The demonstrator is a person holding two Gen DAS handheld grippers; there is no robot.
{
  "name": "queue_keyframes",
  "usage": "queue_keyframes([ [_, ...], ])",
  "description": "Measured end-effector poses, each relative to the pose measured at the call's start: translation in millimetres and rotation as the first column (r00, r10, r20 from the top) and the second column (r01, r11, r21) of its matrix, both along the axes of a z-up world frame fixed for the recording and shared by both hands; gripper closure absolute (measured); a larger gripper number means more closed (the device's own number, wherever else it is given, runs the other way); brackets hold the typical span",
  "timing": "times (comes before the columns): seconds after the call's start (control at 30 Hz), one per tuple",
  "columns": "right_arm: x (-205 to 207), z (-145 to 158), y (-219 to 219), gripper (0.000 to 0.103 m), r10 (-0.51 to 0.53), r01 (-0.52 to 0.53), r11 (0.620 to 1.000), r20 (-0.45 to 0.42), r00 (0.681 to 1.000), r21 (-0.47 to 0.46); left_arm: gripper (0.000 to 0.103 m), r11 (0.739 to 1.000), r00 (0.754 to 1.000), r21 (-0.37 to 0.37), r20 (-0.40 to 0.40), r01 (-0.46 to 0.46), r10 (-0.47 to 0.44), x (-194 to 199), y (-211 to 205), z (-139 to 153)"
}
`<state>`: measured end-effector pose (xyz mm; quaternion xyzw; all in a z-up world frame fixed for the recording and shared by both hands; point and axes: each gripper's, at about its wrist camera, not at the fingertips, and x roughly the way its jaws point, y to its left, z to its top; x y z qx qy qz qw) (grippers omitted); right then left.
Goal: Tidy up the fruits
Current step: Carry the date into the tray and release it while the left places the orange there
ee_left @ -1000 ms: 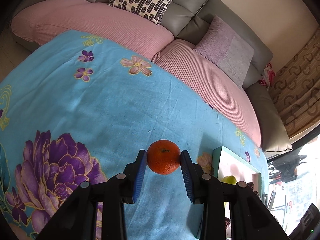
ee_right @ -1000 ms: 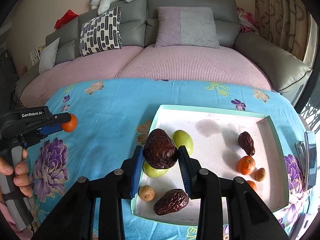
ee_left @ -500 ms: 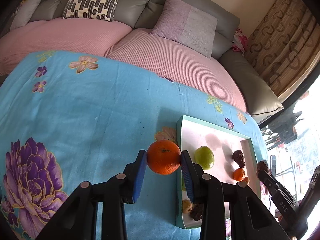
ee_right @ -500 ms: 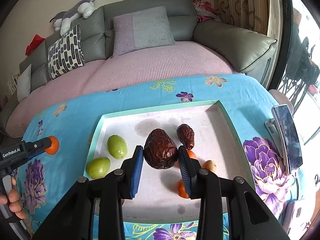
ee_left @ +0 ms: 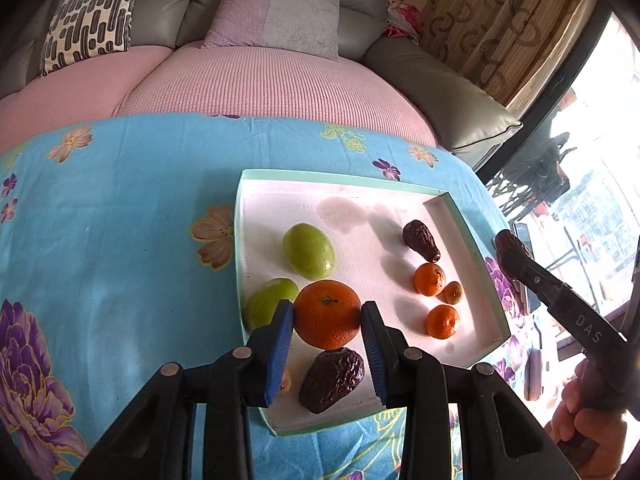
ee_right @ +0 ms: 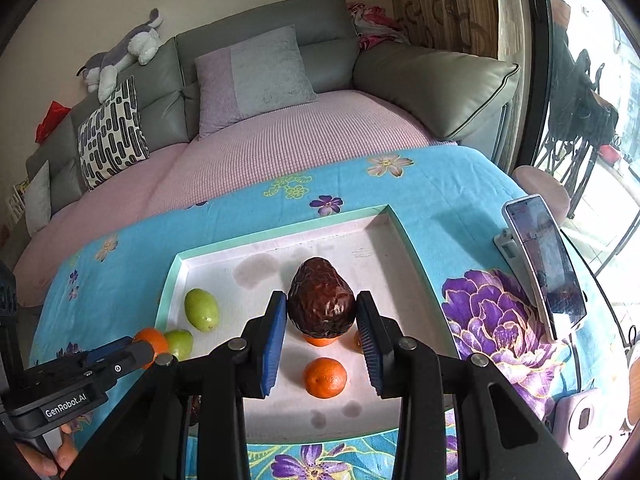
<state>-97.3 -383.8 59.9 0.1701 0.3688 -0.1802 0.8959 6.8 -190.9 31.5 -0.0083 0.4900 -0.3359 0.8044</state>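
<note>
- A large orange (ee_left: 327, 314) is clamped between the blue pads of the left gripper (ee_left: 327, 320) and is held above the near-left part of the tray (ee_left: 460, 216).
- A wrinkled dark date (ee_right: 322, 298) is pinched between the pads of the right gripper (ee_right: 322, 314), over the middle of the tray.
- Just left of the left gripper's left pad, a green fruit (ee_left: 266, 304) is seen close against the tray's left rim; a second green fruit (ee_left: 309, 250) lies ahead of the pads.
- Below the held orange, another dark date (ee_left: 332, 376) lies near the tray's near edge.
- Ahead and to the right of the left gripper, a small date (ee_left: 422, 240), two small oranges (ee_left: 429, 279) and a small brown fruit (ee_left: 453, 292) are grouped near the right rim.
- Bare white floor is left between the green fruit and this group, and along the far wall.
- To the right of the right gripper, a phone (ee_right: 544, 264) is propped on the blue cloth (ee_left: 120, 220), outside the tray.
</note>
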Motion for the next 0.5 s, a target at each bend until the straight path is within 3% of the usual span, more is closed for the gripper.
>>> queue_keyframes([
  [0.5, 15, -20, 15, 0.066, 0.063, -0.062, 0.998, -0.063, 0.996, 0.019, 0.066, 0.998, 0.999, 0.06, -0.042, 0.003, 0.0, 2, -6, -20],
])
